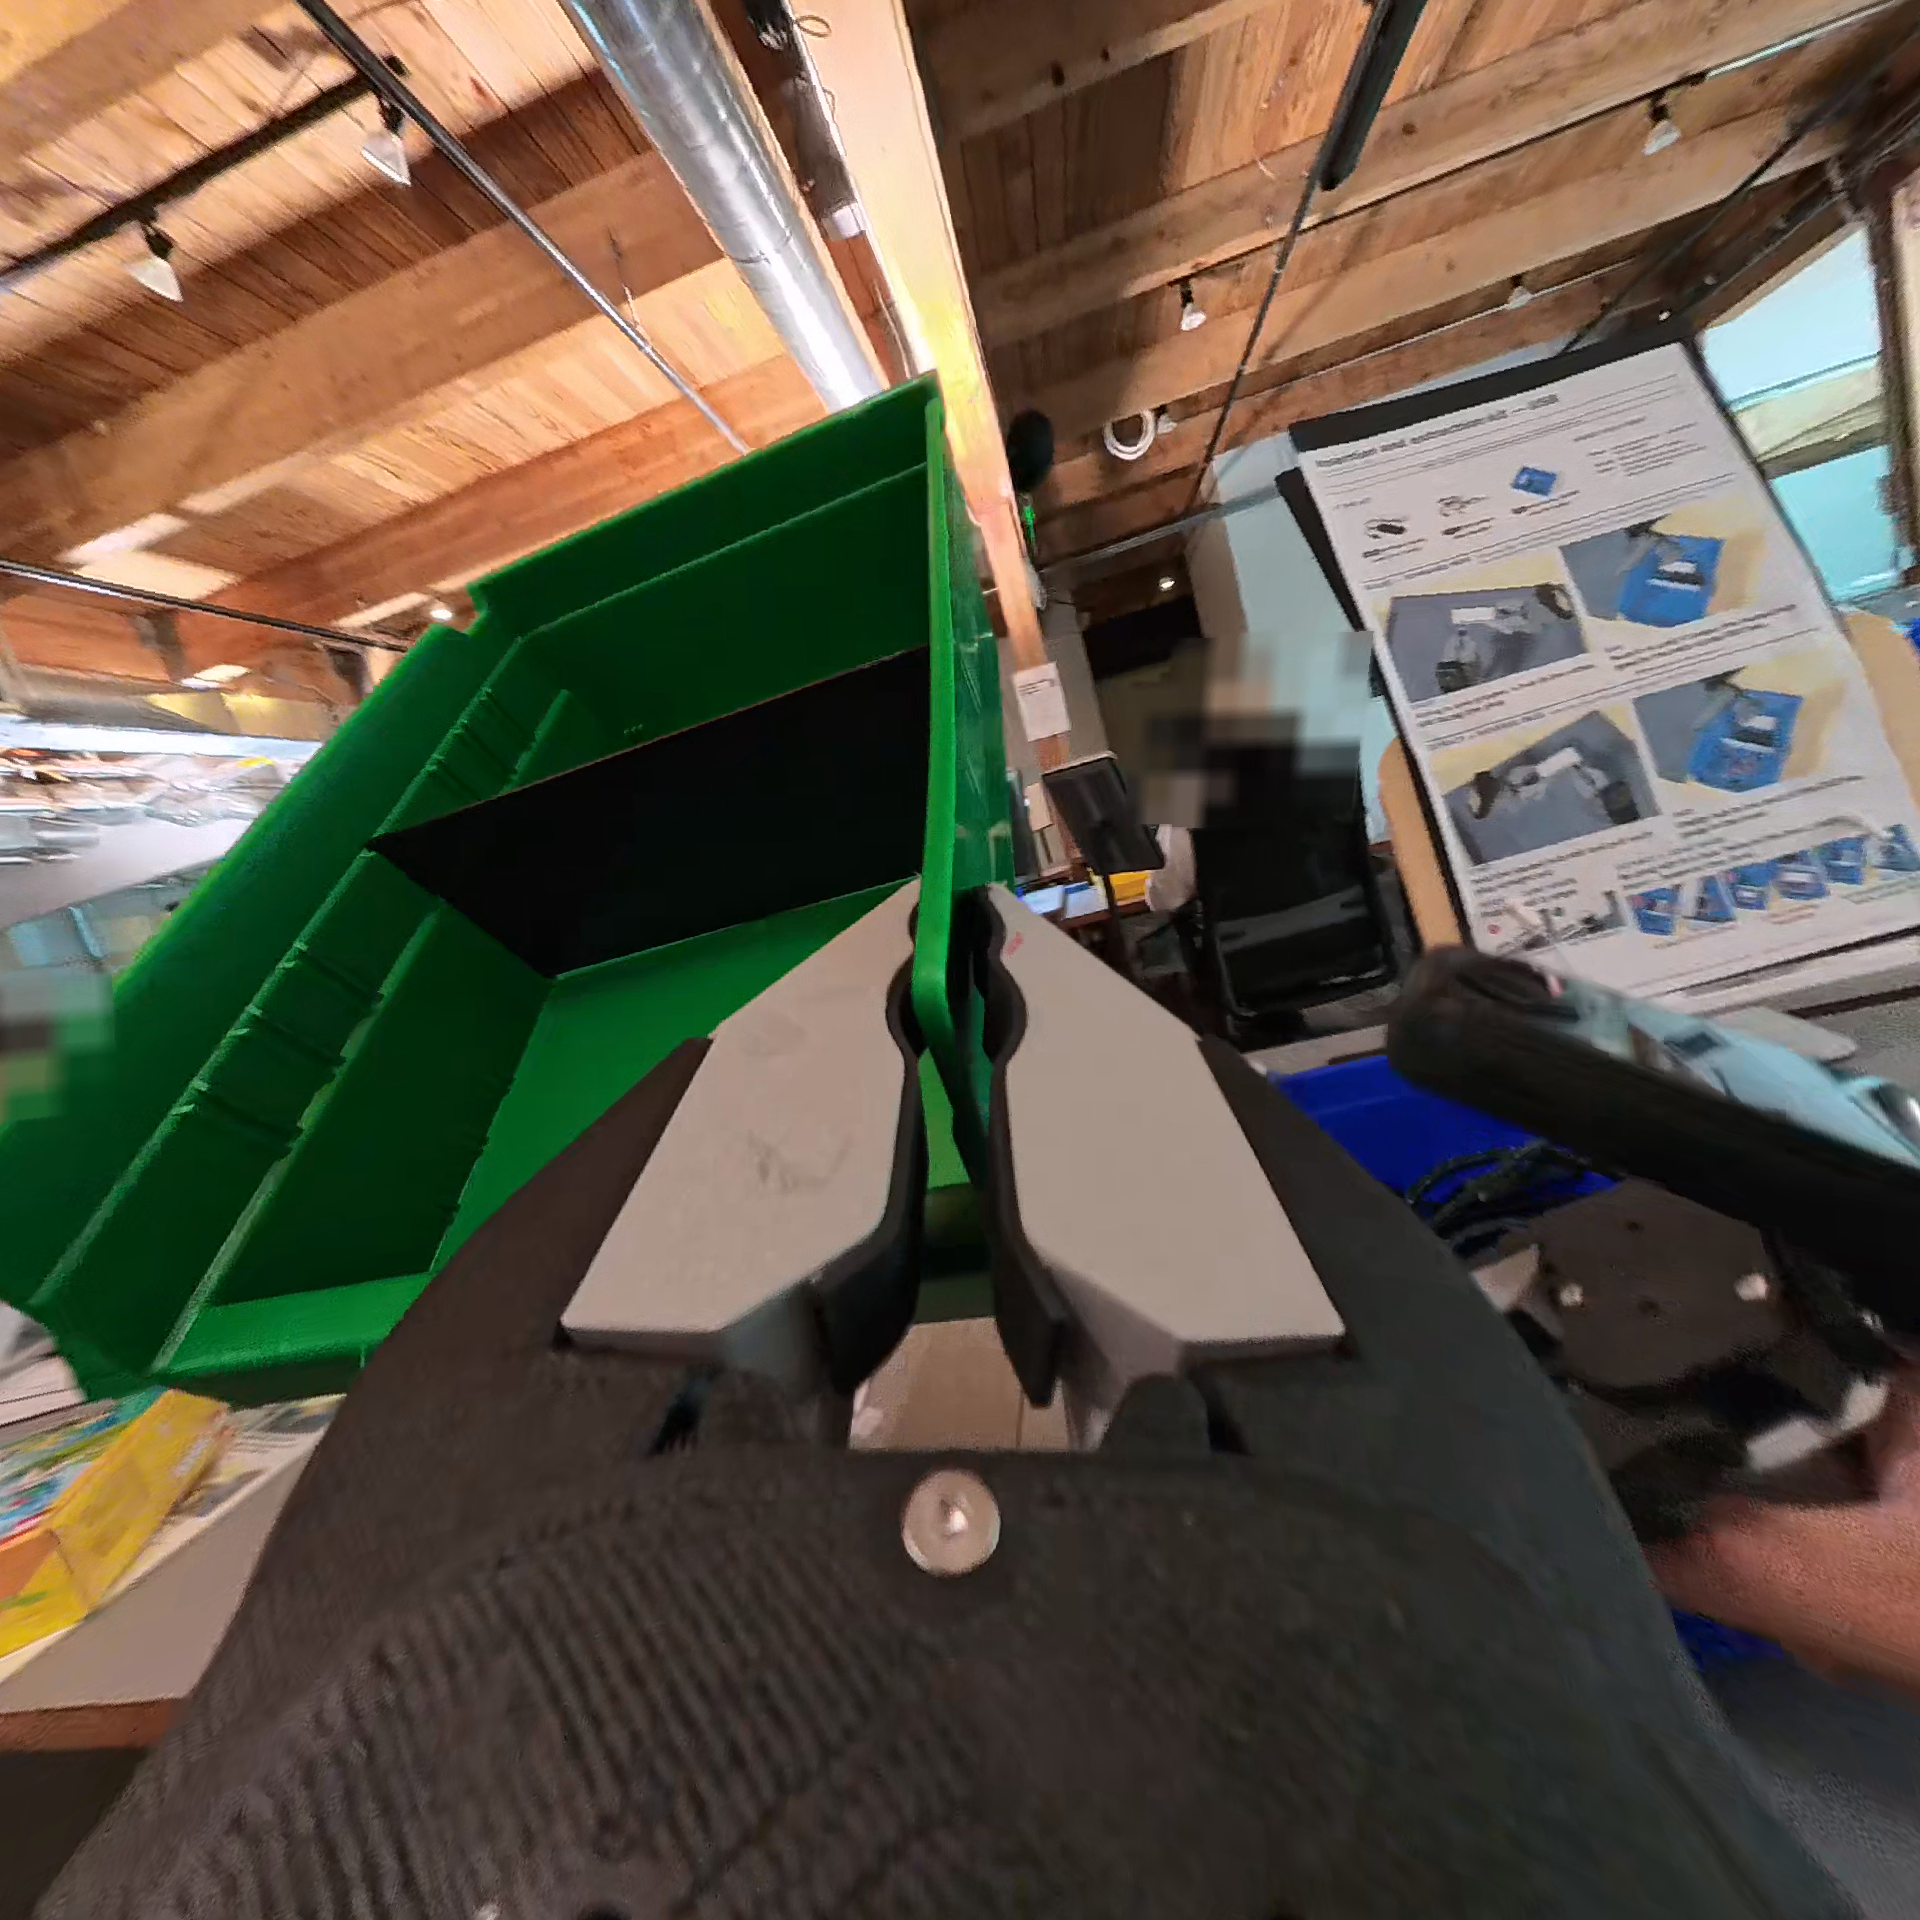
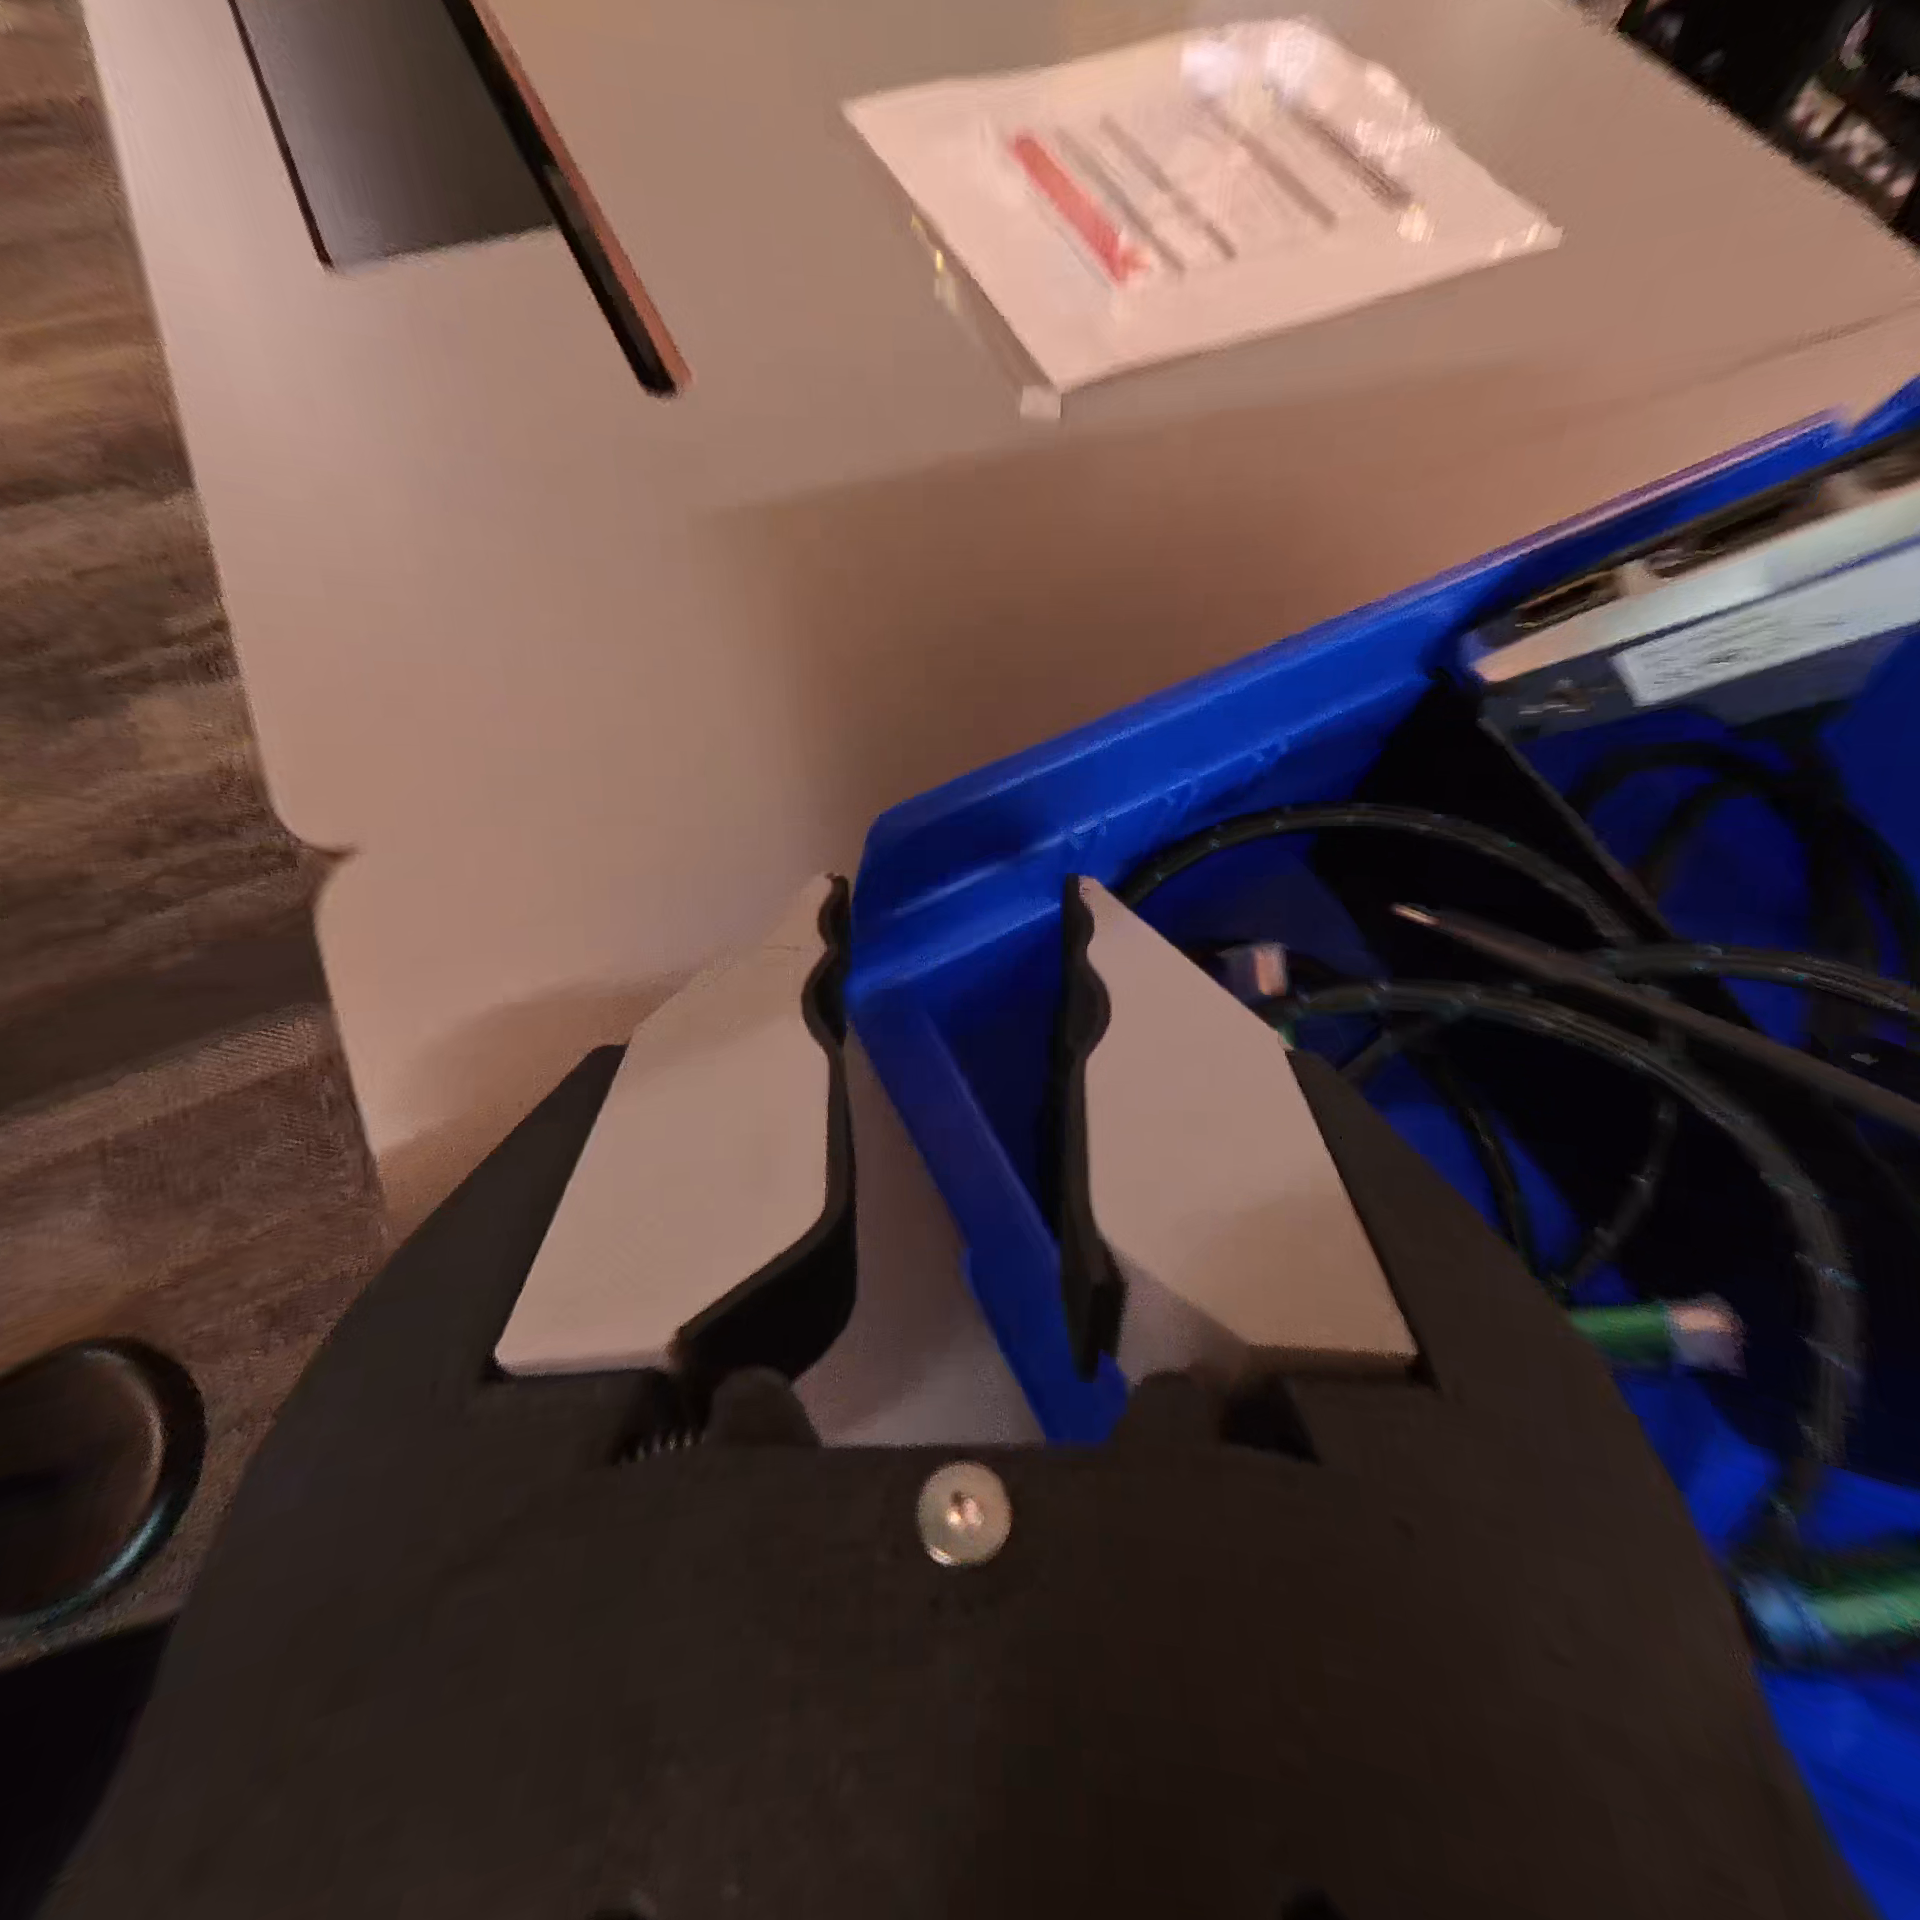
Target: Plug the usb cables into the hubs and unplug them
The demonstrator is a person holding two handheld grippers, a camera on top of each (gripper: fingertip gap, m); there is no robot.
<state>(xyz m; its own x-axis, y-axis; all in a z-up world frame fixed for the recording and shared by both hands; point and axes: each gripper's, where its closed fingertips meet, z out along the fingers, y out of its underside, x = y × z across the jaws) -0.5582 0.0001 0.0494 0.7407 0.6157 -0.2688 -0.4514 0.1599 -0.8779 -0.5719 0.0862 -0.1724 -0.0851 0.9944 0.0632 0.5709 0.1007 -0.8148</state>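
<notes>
Green bin (image 1: 499, 935) wall inside left hand-held gripper (image 1: 951, 914)

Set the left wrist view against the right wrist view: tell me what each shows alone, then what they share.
Only the left wrist view: the left gripper shut on the side wall of a lifted, tilted green bin with a black divider, a poster board, a wooden ceiling and a yellow box.

Only the right wrist view: the right gripper open astride the bin's corner wall, a sleeved paper on the white table, and a grey device.

Both: the blue bin holding black cables.
</notes>
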